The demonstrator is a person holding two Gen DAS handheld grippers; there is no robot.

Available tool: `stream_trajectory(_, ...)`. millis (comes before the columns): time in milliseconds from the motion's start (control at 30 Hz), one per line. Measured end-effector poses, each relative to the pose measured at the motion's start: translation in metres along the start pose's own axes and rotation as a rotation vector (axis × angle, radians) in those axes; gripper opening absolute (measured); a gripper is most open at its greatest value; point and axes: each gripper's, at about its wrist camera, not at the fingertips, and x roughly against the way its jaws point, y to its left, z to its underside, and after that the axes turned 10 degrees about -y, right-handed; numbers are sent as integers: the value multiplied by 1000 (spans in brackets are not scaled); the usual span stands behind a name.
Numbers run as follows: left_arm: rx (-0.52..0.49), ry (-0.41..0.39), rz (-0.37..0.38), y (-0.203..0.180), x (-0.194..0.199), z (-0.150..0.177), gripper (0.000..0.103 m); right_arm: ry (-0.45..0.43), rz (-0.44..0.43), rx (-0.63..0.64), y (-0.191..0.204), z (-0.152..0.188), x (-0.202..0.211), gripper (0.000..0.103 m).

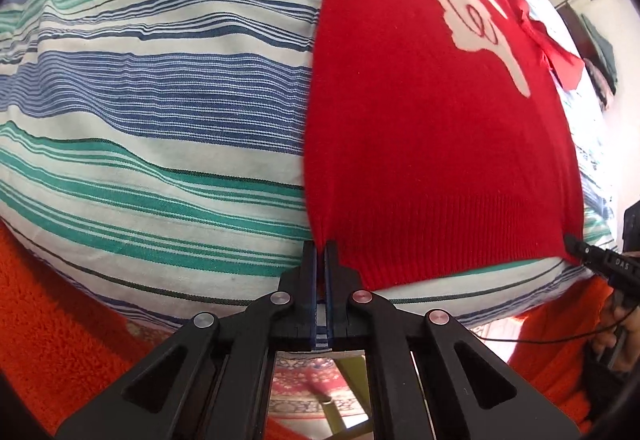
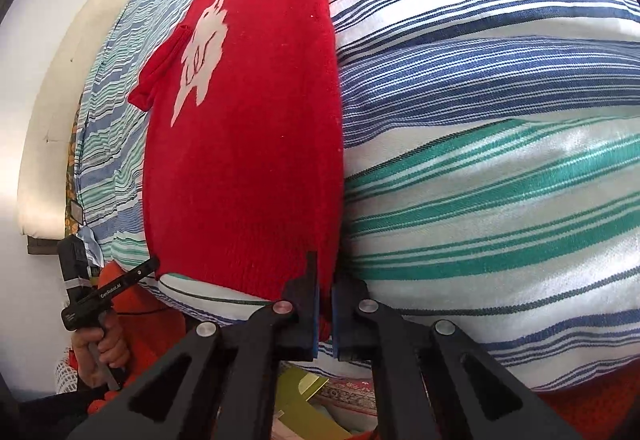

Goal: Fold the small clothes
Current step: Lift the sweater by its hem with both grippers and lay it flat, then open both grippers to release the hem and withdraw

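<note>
One red sweater (image 1: 432, 144) with one white animal motif (image 1: 468, 20) lies flat on the striped surface (image 1: 160, 100). Two grippers pinch its ribbed hem: left gripper (image 1: 320, 252) clamped on the left corner, right gripper (image 2: 325, 280) clamped on the right corner, fingers closed.

1. Sweater (image 1: 432, 144) lies flat on the bed (image 1: 160, 100), hem nearest the cams, neck end farthest.
2. Left gripper (image 1: 320, 252) at the hem's left corner, jaws closed on the knit edge.
3. Right gripper (image 2: 325, 280) at the hem's right corner, jaws closed on the edge too.
4. In the left wrist view, right gripper shows at far right, touching the hem's other corner.
5. In the right wrist view, left gripper sits lower left, a hand (image 2: 100, 348) round its handle.
6. Rug (image 1: 312, 392) on the floor below the bed edge, under the grippers.
</note>
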Motion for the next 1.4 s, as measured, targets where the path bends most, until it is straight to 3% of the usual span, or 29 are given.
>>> stream_trajectory(467,-29,-4,-6,-13,-4,-1,4,-16,47,34,10,2,1,4)
stream_trajectory(533,-31,-6,-16,-13,-2,0,12,-19,34,9,9,2,3,9)
stream_trajectory(567,-29,-5,-17,-14,1,1,24,-21,29,-7,8,2,4,11)
stream_trajectory(633,-15,-22,-9,-11,12,3,58,-29,32,-34,6,2,12,18)
stream_trajectory(667,-4,-46,-14,-9,21,4,65,-35,40,-43,6,3,17,28)
stream_trajectory(700,9,-75,-25,-6,30,4,74,-46,47,-51,5,3,24,49)
stream_trajectory(733,24,-99,-31,-3,38,3,75,-61,56,-57,4,2,32,62)
stream_trajectory(767,50,-122,-29,1,46,2,76,-76,70,-56,4,2,40,82)
stream_trajectory(800,80,-141,-21,6,53,2,77,-98,100,-45,4,2,49,87)
stream_trajectory(900,176,-211,-10,22,71,0,79,-149,240,22,5,2,71,87)
stream_trajectory(1033,226,-294,-62,37,84,-4,79,-254,391,120,13,1,88,87)
stream_trajectory(1200,239,-355,-144,45,92,-8,79,-325,421,139,16,-3,92,87)
stream_trajectory(1400,231,-372,-185,48,93,-6,80,-322,449,150,18,-1,90,87)
